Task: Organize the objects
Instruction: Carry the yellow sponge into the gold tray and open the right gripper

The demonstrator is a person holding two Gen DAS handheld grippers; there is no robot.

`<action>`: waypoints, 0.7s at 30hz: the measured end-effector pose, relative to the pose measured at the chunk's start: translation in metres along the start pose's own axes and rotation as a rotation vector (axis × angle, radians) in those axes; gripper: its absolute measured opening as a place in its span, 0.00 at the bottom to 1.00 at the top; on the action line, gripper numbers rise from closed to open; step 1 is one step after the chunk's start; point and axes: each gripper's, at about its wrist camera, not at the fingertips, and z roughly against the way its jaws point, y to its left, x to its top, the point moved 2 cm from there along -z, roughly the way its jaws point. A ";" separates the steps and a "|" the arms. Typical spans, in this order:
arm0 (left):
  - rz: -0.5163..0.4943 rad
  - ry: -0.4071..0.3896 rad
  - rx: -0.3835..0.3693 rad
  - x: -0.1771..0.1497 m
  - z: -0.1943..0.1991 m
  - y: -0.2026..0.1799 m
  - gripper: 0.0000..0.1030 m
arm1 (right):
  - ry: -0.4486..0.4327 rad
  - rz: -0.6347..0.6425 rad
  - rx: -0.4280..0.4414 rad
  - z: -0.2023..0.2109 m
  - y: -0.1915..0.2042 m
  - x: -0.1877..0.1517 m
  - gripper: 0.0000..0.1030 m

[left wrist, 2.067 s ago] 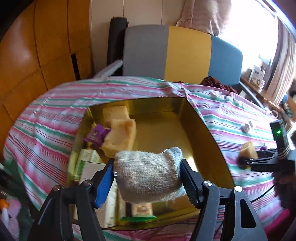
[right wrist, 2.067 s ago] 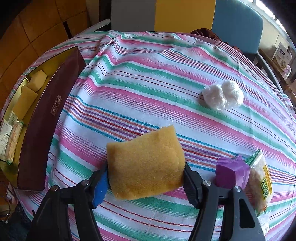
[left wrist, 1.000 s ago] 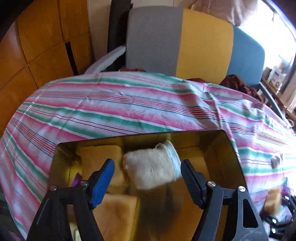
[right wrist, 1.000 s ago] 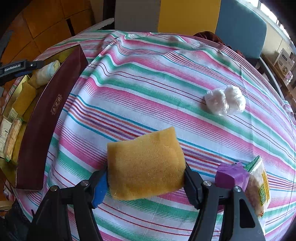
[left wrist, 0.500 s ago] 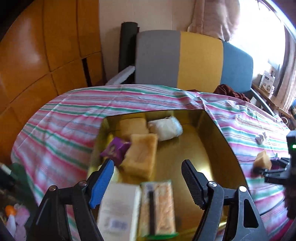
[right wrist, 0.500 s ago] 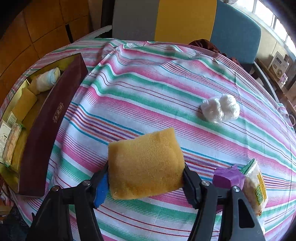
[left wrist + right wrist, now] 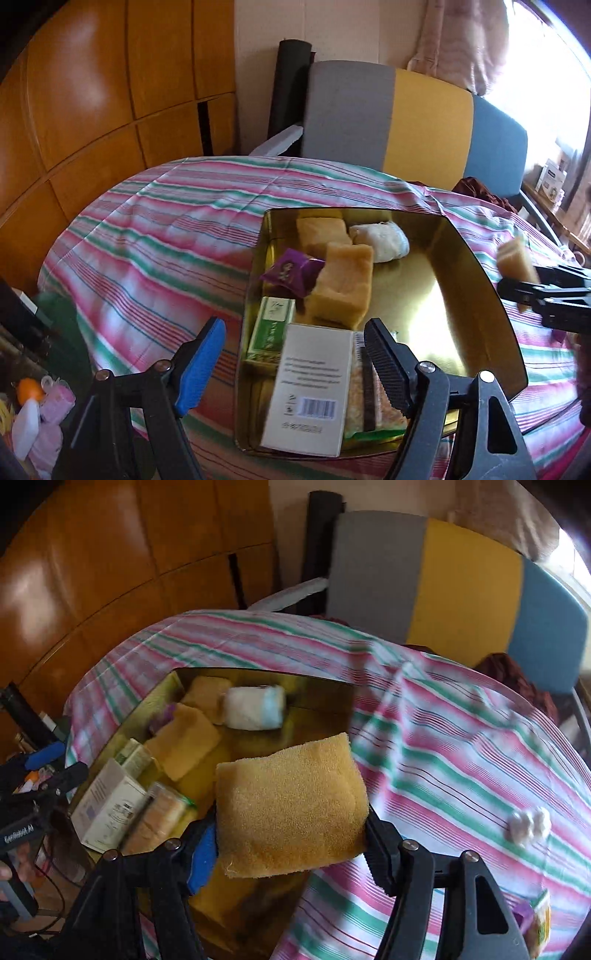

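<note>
Sponge (image 7: 291, 808), a yellow foam block, is clamped across its width in the right claw (image 7: 291, 834), with its broad face toward the camera and its top leaning away. It hangs in the air over the near right part of the gold tin (image 7: 317, 690), which sits on a desk covered by a striped cloth (image 7: 461, 738). From this claw the tin's open floor lies ahead and below, a little to the left, so a drop looks like a short move forward and down. The tin's long axis runs away from the viewer. Its left side is already packed: two sponges, a rolled white sock (image 7: 255, 708) at the far end, a purple packet (image 7: 291, 271), a green box (image 7: 271, 330), a white box (image 7: 314, 387) and a snack bar (image 7: 369, 398). The right half of the floor is bare gold metal, judged the likely spot for the sponge. The left claw (image 7: 295, 362) hangs wide and empty over the tin's near edge, above the white box. Both claws are close to the tin, but only the right one carries anything. In the left view the right claw appears at the right edge, blurred, level with the tin's right wall. A white plastic wad (image 7: 528, 827) lies on the cloth, well apart to the right.
</note>
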 end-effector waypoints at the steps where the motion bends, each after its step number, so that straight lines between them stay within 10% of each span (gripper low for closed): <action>1: 0.006 0.004 0.002 -0.001 0.000 0.004 0.76 | 0.021 0.016 0.011 -0.009 0.010 0.006 0.66; 11: 0.090 0.032 0.022 -0.014 0.000 0.037 0.76 | 0.177 -0.054 0.077 -0.099 0.052 0.028 0.69; 21: 0.102 0.041 0.005 -0.021 0.000 0.035 0.77 | 0.129 -0.150 0.164 -0.084 0.046 0.024 0.82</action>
